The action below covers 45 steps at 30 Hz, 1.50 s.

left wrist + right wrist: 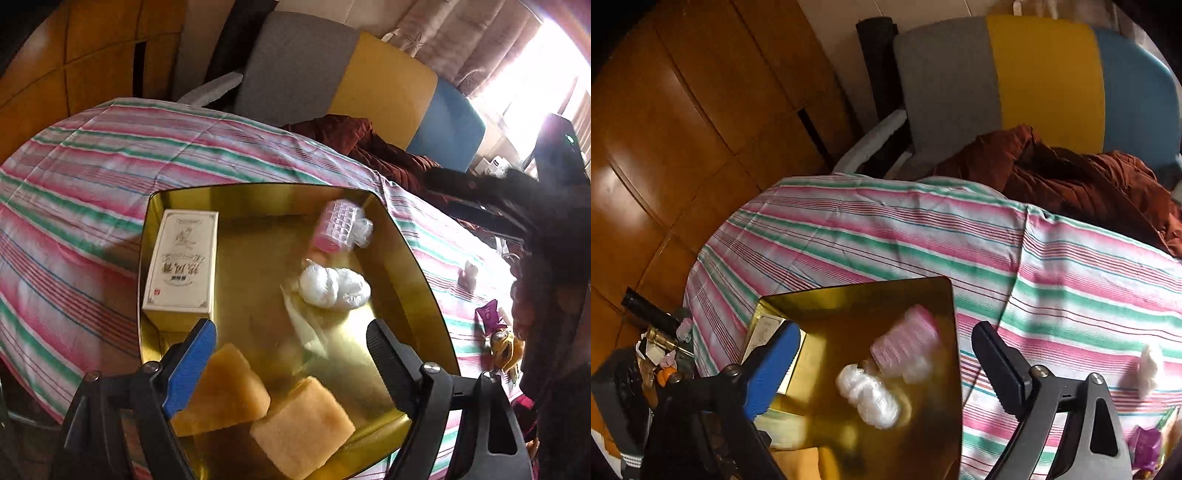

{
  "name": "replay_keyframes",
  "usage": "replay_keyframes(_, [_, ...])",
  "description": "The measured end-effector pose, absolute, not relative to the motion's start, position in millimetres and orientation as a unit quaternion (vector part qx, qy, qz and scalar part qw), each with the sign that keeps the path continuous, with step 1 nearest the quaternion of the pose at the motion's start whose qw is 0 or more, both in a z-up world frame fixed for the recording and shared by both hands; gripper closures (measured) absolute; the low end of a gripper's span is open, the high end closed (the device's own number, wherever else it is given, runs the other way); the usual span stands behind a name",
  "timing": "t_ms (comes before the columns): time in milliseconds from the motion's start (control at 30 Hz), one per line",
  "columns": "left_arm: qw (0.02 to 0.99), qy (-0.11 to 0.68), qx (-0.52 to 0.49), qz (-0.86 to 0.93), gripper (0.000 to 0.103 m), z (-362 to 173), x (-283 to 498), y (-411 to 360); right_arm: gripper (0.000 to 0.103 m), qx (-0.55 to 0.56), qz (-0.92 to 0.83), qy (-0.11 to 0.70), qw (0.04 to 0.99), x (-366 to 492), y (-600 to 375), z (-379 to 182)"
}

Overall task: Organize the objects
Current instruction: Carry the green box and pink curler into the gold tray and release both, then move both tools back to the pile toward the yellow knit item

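Both grippers hang wide and empty over the gold tray (pixel 402 243) on the striped bed: left gripper (pixel 291 347) above two sponges (pixel 258 410) at lower centre, right gripper (pixel 886 354) over a white wad (pixel 868 395). Loose items at right should be lowered in gently, clear of the box (pixel 181 262).

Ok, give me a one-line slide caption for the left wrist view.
Open left gripper above gold tray holding two yellow sponges, a white box, pink rollers and a white bundle.

The right gripper (pixel 886 365) hovers with fingers (pixel 774 365) spread apart over the gold tray (pixel 934 295). The tray holds a white bundle (pixel 868 398), a pink roller pack (pixel 905 343) and a box (pixel 764 328).
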<state>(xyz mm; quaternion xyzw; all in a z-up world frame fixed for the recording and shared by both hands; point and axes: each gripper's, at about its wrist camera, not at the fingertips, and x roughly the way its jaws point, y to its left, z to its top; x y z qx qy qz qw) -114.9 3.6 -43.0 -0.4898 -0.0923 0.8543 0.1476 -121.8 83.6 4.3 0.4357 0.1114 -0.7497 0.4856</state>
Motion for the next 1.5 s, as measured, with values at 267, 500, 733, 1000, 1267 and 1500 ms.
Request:
replay_keyframes(267, [0.136,-0.101,-0.488,0.856,0.018,-42.8,-90.1,-0.2,0.0,0.332,-0.797,0.196,0.465,-70.5,121.0,9.2])
replay_keyframes(500, [0.113,-0.088,-0.451,0.881,0.018,-27.3,-61.5,4.1,0.0,0.295,-0.833,0.216,0.415,-40.8,152.8,3.5])
replay_keyframes(733, [0.069,-0.061,-0.41,0.908,0.018,-15.1,-38.4,7.2,0.0,0.313,-0.841,0.142,0.419,-29.8,194.8,-1.8])
replay_keyframes(1000, [0.056,-0.043,-0.403,0.913,0.019,-19.4,-17.8,17.2,0.0,0.29,-0.851,0.144,0.412,1.5,223.1,-5.9])
replay_keyframes(1267, [0.075,0.011,-0.39,0.918,0.018,-19.2,-3.6,41.8,0.0,0.295,-0.848,0.138,0.417,10.3,238.2,-13.2])
replay_keyframes(1500, [0.09,0.031,-0.394,0.914,0.018,-23.3,-1.0,54.4,0.0,0.299,-0.849,0.135,0.414,8.4,244.2,-15.0])
